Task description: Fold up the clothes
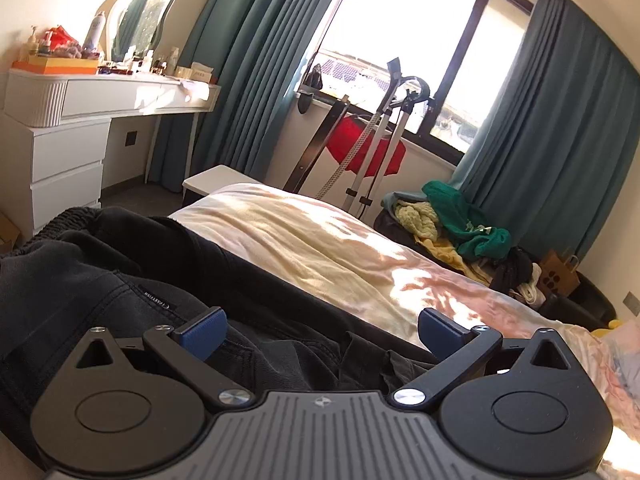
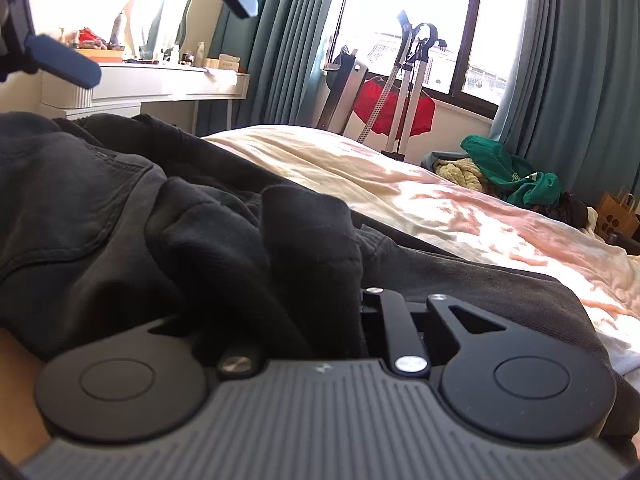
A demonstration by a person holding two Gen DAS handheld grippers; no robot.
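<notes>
At the bottom centre of the right wrist view my right gripper [image 2: 320, 280] has its jaws clamped on a raised fold of the dark garment [image 2: 120, 208], so I judge the step to be carrying that fold across, and I want it low and taut so it lands flat. My left gripper [image 1: 320, 336] hangs with jaws wide apart over the same cloth, free to pin the near edge. The garment sprawls rumpled across the lower left, on the bed [image 1: 320, 240], which runs off to the upper right.
</notes>
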